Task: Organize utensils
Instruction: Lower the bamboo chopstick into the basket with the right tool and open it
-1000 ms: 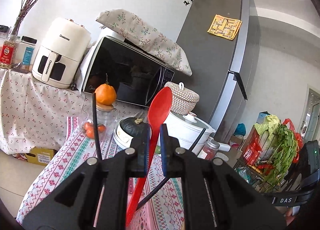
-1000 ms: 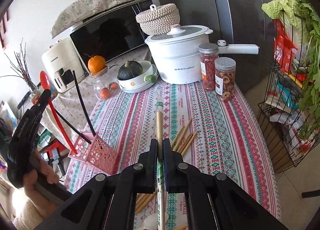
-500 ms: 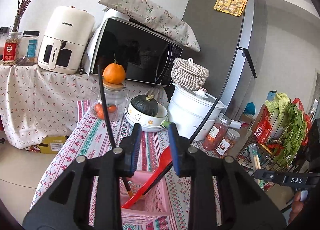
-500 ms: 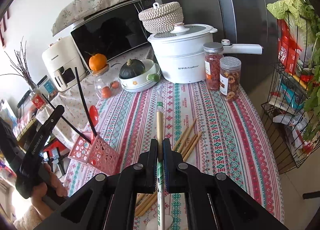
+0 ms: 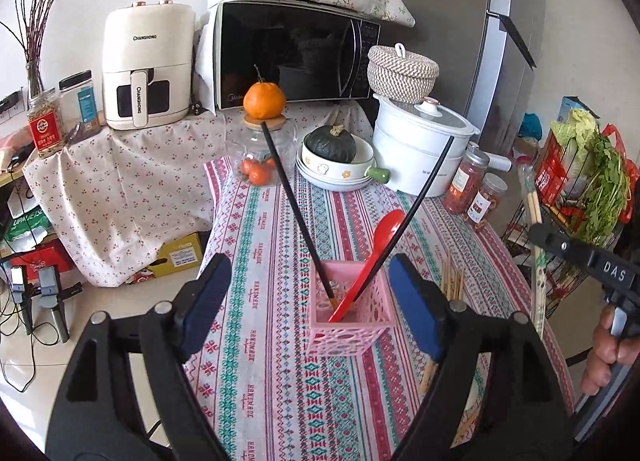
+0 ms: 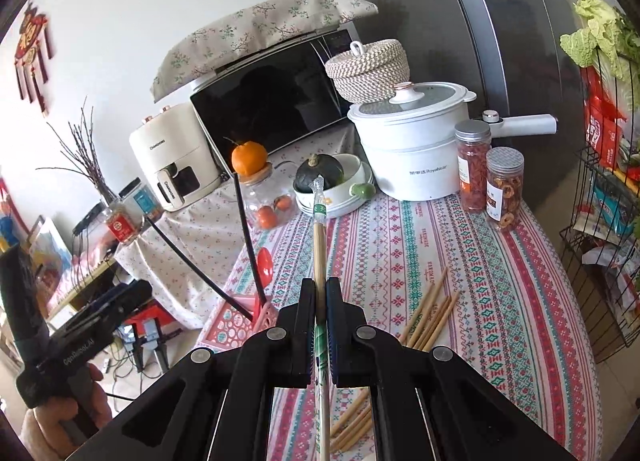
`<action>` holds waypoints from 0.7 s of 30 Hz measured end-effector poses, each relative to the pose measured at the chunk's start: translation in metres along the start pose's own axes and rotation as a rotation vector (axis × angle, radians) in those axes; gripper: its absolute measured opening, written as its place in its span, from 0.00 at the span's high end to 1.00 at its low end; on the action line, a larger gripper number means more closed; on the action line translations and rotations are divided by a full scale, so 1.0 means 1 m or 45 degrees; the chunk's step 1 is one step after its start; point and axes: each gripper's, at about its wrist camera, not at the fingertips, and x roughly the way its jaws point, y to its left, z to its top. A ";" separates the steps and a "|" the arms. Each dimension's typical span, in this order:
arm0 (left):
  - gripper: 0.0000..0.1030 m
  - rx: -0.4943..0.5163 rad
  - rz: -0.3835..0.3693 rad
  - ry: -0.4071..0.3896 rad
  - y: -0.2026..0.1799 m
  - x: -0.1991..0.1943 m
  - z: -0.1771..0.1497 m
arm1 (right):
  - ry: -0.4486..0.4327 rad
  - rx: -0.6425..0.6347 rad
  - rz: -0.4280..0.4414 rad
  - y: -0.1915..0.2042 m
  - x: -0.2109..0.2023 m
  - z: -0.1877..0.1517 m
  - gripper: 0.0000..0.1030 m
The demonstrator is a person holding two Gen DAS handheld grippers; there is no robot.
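Kitchen corner with a patterned tablecloth (image 5: 276,349) in red, teal and white stripes, backed by a microwave (image 5: 296,57) under a floral cover, a white air fryer (image 5: 146,69) on a draped side stand, and a grey fridge (image 5: 436,21). Toward the back of the table: an orange (image 5: 264,100) on a glass jar, a dark squash (image 5: 330,143) in a stack of white bowls, a white lidded pot (image 5: 420,149) with a woven basket (image 5: 402,71) behind it, two spice jars (image 6: 490,177).

Near the table's front-left edge, a pink holder (image 5: 350,321), standing upright, with a red spoon (image 5: 370,257) and two black chopsticks (image 5: 296,213) leaning out of it. Just right of the holder, loose wooden chopsticks (image 6: 430,311) lying flat on the cloth.

Left gripper (image 5: 308,301) hovering over the holder, fingers released and spread wide, just been opening, nothing pressed between the blue pads; holder and red spoon seen through the gap, apart from both fingers.

Right gripper (image 6: 320,309) clenched tight on a wrapped pair of wooden chopsticks (image 6: 319,245), pointing forward and raised above the table, plastic sleeve tip toward the bowls. Seen from the left camera at the right edge, held by a hand (image 5: 608,345)
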 end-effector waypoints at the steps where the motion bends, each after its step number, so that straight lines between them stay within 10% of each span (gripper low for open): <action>1: 0.19 -0.011 -0.004 0.041 0.004 0.002 -0.004 | -0.022 0.000 0.018 0.006 -0.002 0.003 0.95; 12: 0.19 -0.243 0.021 0.370 0.065 0.029 -0.040 | -0.280 -0.036 0.141 0.085 0.021 0.028 0.95; 21: 0.19 -0.290 0.002 0.415 0.085 0.020 -0.051 | -0.400 -0.074 0.003 0.117 0.089 0.017 0.95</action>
